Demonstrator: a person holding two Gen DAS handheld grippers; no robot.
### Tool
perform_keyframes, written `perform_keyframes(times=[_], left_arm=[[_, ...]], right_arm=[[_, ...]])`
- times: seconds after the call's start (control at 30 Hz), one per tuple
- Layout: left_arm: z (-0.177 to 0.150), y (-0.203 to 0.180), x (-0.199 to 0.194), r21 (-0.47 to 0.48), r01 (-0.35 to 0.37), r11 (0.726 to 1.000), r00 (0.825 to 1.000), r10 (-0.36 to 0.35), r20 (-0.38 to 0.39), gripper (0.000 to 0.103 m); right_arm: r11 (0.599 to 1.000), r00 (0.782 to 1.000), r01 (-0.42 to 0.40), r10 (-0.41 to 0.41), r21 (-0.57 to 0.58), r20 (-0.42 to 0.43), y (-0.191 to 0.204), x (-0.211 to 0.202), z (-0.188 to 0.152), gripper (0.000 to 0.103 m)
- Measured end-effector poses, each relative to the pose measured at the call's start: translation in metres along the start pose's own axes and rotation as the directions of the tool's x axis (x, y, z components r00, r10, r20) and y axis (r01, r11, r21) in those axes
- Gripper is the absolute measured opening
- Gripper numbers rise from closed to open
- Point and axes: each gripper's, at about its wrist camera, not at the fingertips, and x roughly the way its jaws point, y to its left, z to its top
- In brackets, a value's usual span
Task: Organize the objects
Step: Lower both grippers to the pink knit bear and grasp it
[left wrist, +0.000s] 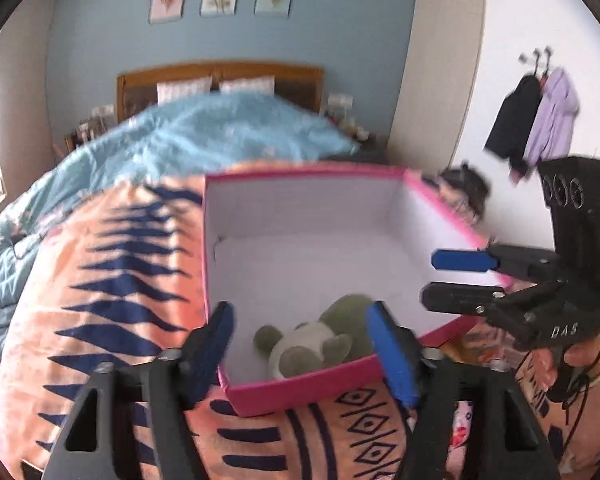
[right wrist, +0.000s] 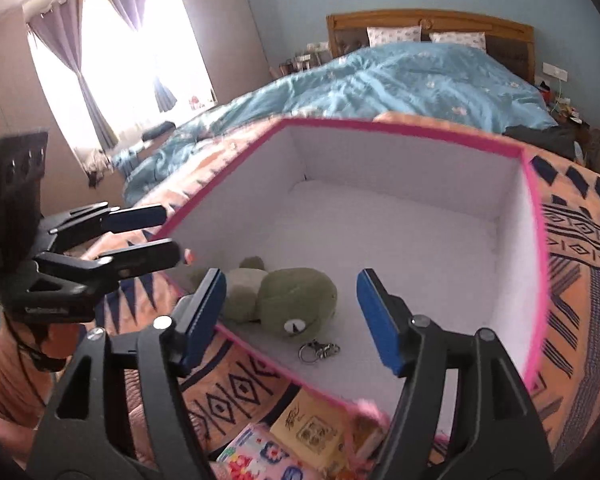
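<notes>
Pink-edged and white inside, the box (right wrist: 420,240) sat on the patterned orange blanket (left wrist: 112,280) over the bed. Both tools hovered at its near rim: the left hand-held gripper (left wrist: 300,344) with fingers spread wide, holding nothing, and the right hand-held gripper (right wrist: 290,312) likewise released. A soft green plush frog (right wrist: 284,300) lay slumped in the box's near corner, a metal keyring (right wrist: 318,350) just beside it. Small flat packets (right wrist: 312,432) lay outside the box.

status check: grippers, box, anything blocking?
Left gripper open, empty, at near edge of pink box. Right gripper open, empty, over box. Plush frog and key ring lie inside box. Nothing blocking.
</notes>
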Motion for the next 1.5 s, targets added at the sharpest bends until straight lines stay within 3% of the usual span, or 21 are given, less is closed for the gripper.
perform_keyframes(times=[0.2,0.3,0.4,0.53,0.6,0.7,1.03,1.27,1.5], left_arm=[[-0.022,-0.012,-0.052,0.035,0.09,0.995,0.989,-0.093,0.116,0.089],[-0.036,-0.02,-0.061,0.051,0.139,0.989,0.985,-0.143,0.092,0.089],[-0.054,-0.027,-0.057,0.06,0.168,0.984,0.985,-0.17,0.04,0.089],[-0.077,-0.033,-0.046,0.077,0.191,0.979,0.982,-0.189,-0.032,0.089],[-0.086,-0.037,-0.045,0.078,0.202,0.976,0.979,-0.198,-0.053,0.089],[-0.097,-0.042,-0.043,0.089,0.21,0.974,0.976,-0.204,-0.078,0.086],[-0.118,-0.029,-0.033,0.025,0.253,0.967,0.954,-0.246,-0.171,0.072],[-0.123,-0.03,-0.036,0.015,0.312,0.95,0.933,-0.304,-0.192,0.071],[-0.12,-0.036,-0.046,0.051,0.345,0.937,0.927,-0.332,-0.173,0.071]], right_arm=[[0.999,0.993,-0.038,0.042,-0.038,0.113,0.02,-0.07,-0.026,0.07],[0.995,0.988,-0.091,0.095,-0.035,0.122,0.029,-0.092,-0.053,0.07],[0.992,0.989,-0.126,0.125,-0.004,0.075,0.036,-0.093,-0.082,0.07],[0.992,0.991,-0.121,0.123,0.043,-0.054,0.042,-0.072,-0.123,0.067],[0.989,0.987,-0.131,0.136,0.067,-0.089,0.042,-0.062,-0.135,0.061],[0.987,0.98,-0.129,0.142,0.098,-0.136,0.045,-0.044,-0.147,0.061],[0.984,0.982,-0.098,0.119,0.146,-0.143,0.05,-0.015,-0.156,0.058],[0.991,0.99,-0.078,0.09,0.108,-0.112,0.057,-0.033,-0.148,0.054],[0.997,0.998,-0.059,0.06,0.045,-0.021,0.06,-0.06,-0.117,0.053]])
